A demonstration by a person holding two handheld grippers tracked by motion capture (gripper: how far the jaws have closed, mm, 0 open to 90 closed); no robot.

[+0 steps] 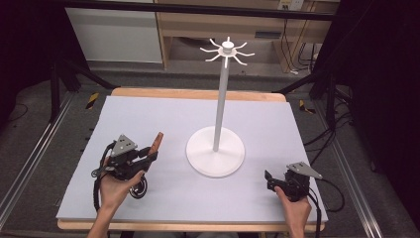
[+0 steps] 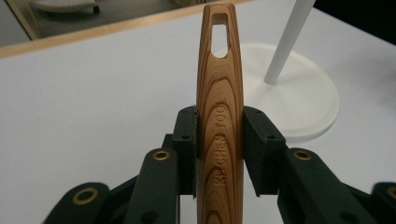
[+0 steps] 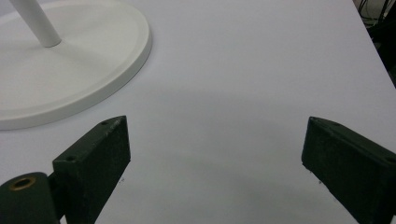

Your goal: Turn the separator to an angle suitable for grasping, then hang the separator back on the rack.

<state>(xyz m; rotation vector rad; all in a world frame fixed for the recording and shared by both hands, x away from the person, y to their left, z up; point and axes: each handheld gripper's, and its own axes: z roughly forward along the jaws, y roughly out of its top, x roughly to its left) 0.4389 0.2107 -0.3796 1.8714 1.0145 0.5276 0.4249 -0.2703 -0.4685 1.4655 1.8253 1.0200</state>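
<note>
A wooden kitchen-tool handle (image 2: pixel 220 116) with a slot near its tip, stamped with lettering, stands between the pads of my left gripper (image 2: pixel 220 135), which is shut on it. From above, the handle (image 1: pixel 157 141) sticks up and forward out of the left gripper (image 1: pixel 148 154) at the table's left. A white stand (image 1: pixel 216 148) with a round base, thin pole and hooked arms at the top (image 1: pixel 227 51) occupies the middle. My right gripper (image 3: pixel 215 154) is open over bare table; in the high view that right gripper (image 1: pixel 271 179) rests low at the right front.
The pale grey table top (image 1: pixel 148 114) has a wooden edge at the back. Dark frame legs and cables lie on the floor at both sides. A wooden shelf unit (image 1: pixel 198 25) stands behind the table. The stand's base (image 3: pixel 70 70) is left of the right gripper.
</note>
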